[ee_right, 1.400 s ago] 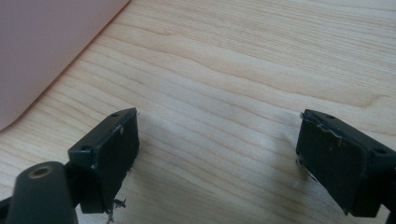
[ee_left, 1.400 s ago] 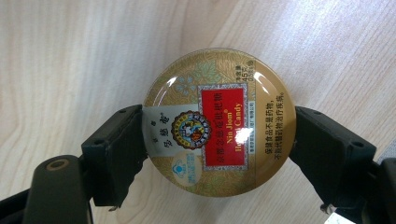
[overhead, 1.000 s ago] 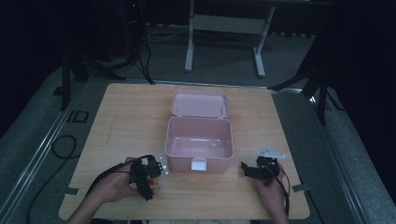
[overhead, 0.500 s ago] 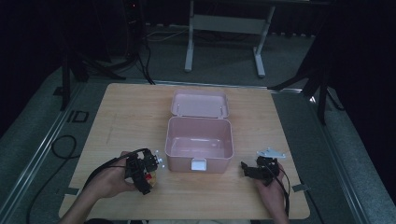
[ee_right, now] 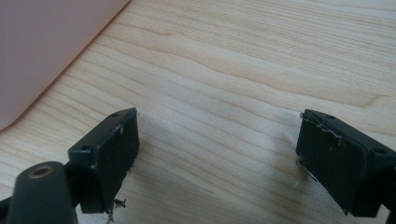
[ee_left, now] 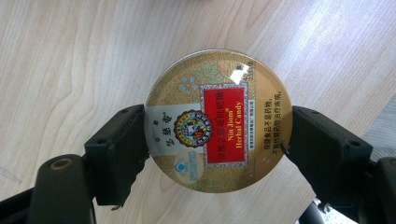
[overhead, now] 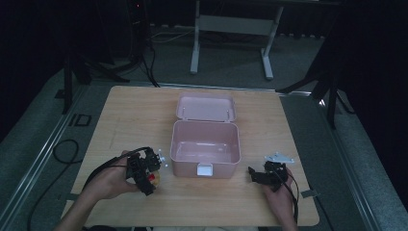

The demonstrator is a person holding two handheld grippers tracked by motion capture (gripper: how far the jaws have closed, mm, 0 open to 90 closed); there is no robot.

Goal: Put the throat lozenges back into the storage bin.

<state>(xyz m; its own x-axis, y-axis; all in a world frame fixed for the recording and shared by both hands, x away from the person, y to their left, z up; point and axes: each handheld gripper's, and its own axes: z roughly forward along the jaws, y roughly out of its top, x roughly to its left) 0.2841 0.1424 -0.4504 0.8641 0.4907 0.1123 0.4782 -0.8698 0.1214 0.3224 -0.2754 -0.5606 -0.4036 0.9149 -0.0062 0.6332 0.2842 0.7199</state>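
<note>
Round gold tin [ee_left: 218, 120], glossy metal lid, red label panel reading "Nin Jiom Herbal Candy", text running bottom to top of the left gripper view. Lower left in the high view, left of the box. Left gripper [ee_left: 215, 154] pinches tin at opposite rim edges. Pink plastic box [overhead: 206, 148], rounded corners, lid open, centre frame. Right gripper [ee_right: 217, 163] jaws spread over bare pale-grained wood table [ee_right: 243, 60], lower right.
</note>
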